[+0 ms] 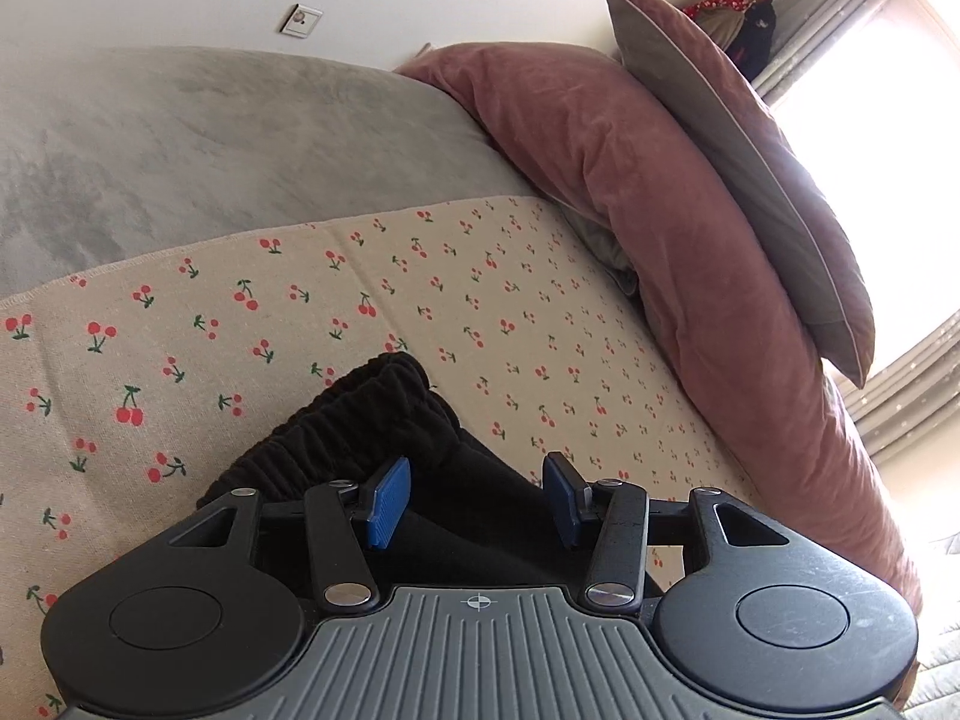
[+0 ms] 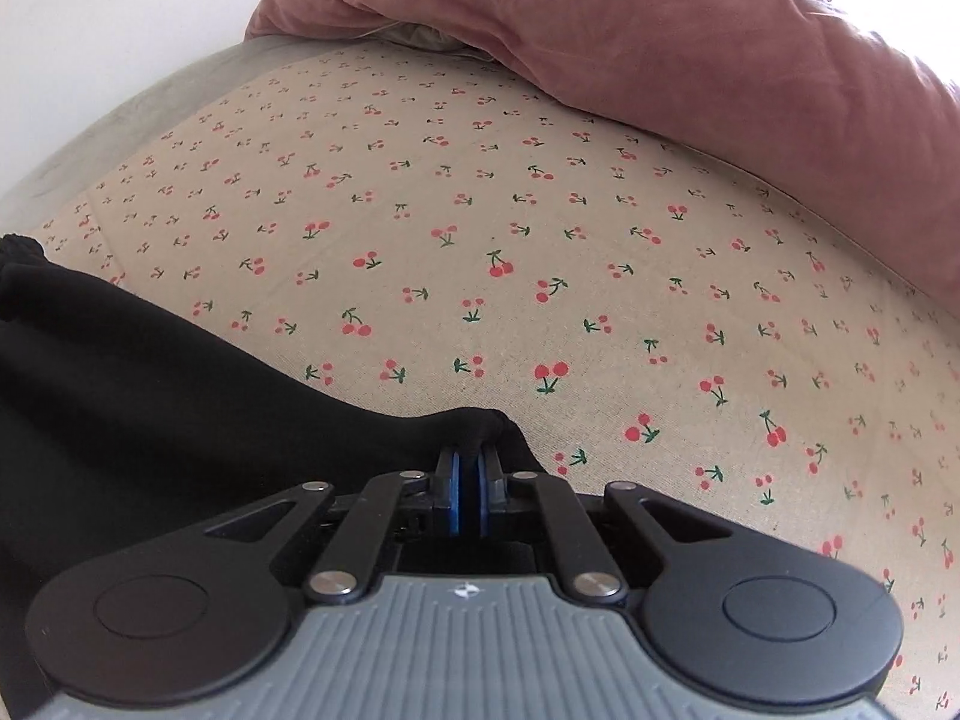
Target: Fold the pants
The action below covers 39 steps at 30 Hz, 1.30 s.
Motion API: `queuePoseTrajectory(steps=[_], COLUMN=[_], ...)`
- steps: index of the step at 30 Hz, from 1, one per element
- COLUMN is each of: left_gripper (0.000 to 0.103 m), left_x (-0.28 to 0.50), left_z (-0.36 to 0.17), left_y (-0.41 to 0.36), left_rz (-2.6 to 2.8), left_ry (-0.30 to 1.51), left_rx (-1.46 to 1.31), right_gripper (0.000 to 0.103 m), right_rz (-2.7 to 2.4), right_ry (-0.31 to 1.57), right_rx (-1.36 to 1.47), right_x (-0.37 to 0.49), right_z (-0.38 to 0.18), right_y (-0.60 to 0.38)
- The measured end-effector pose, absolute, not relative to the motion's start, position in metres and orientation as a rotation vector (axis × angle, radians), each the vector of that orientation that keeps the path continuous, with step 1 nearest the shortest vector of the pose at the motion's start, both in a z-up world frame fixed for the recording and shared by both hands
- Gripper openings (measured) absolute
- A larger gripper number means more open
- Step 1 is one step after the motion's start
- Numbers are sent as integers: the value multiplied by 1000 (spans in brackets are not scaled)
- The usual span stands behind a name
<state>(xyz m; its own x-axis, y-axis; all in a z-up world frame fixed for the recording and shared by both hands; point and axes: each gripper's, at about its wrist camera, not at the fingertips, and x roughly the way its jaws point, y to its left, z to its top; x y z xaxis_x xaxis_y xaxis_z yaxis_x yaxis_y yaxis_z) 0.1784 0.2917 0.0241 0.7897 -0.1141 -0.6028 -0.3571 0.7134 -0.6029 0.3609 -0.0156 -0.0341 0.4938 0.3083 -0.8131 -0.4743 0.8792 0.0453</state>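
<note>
Black pants (image 1: 384,420) lie on a cherry-print cloth (image 1: 480,300). Their gathered elastic waistband shows just ahead of my left gripper (image 1: 477,501). That gripper is open, its blue pads (image 1: 390,501) spread over the black fabric, holding nothing. In the right wrist view the pants (image 2: 150,390) stretch from the left edge to my right gripper (image 2: 468,480). That gripper is shut on a raised edge of the pants, with the fabric pinched between the blue pads (image 2: 454,495).
The cherry-print cloth (image 2: 540,240) covers a grey bed (image 1: 210,138). A pink duvet (image 1: 660,210) and a grey-pink pillow (image 1: 750,168) are piled along the far right. A bright window with curtains (image 1: 870,90) is behind them.
</note>
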Motion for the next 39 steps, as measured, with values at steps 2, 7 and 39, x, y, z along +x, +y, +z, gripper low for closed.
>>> queuePoseTrajectory(steps=[2,7,39], left_gripper=[46,49,11], left_x=[171,146,137], left_z=[32,49,-15], left_y=[298,319,311], left_rz=[119,77,193], left_ry=[637,585,740], left_rx=[-794,-857,-864], right_gripper=[6,7,8], right_rz=[487,498,434], right_ry=[944,910,901], right_rx=[-113,-18,89], right_x=[359,349,341], right_z=[-28,-14,-41], right_y=[-33,-47,-52])
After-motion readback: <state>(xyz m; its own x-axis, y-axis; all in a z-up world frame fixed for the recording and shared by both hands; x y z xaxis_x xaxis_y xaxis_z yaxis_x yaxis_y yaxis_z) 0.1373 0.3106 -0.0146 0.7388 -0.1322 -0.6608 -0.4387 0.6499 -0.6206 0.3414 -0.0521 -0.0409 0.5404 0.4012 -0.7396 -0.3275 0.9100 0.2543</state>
